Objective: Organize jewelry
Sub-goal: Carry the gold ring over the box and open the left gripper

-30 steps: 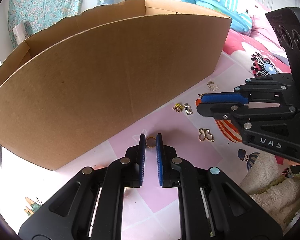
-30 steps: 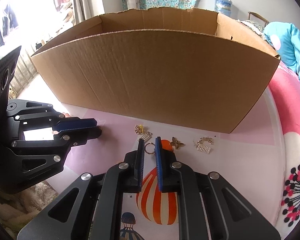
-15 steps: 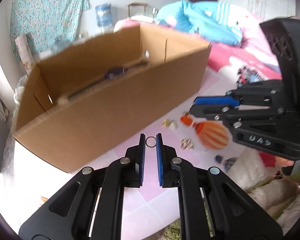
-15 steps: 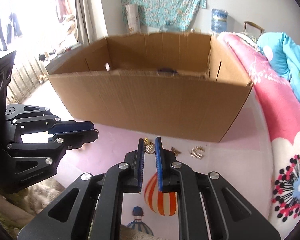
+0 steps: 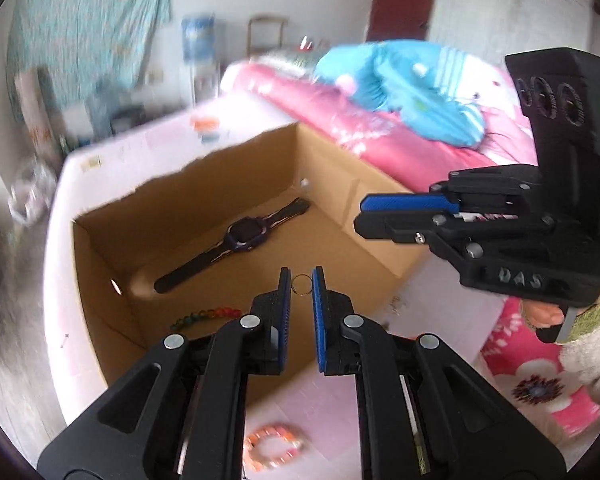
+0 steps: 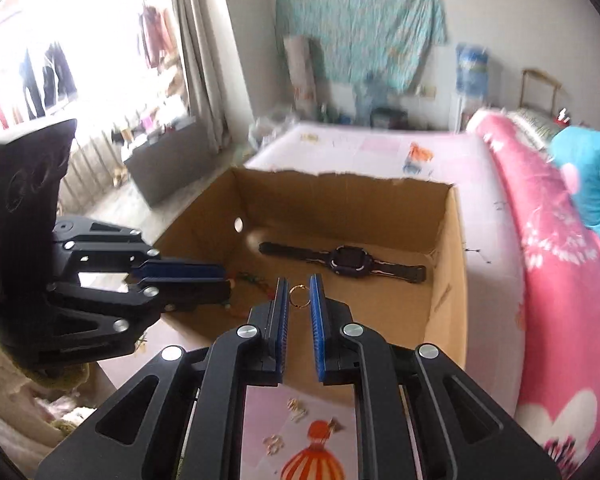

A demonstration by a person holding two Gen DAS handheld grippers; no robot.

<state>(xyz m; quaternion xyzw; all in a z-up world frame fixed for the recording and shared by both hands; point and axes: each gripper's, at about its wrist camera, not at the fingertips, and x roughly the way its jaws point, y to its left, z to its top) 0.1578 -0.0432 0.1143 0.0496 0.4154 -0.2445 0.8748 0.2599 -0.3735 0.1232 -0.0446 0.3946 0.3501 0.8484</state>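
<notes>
My left gripper pinches a thin ring at its tips, above the open cardboard box holding a watch. To its right, my right gripper clamps a gold ring over the same box.

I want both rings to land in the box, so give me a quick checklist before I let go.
1. Left gripper shut on its ring: ok.
2. Right gripper shut on its ring: ok.
3. Both rings seen over the open cardboard box: ok, though true height cannot tell.
4. Landing spot clear of the watch and bead bracelet: cannot tell.
5. Grippers apart from each other: ok.
</notes>
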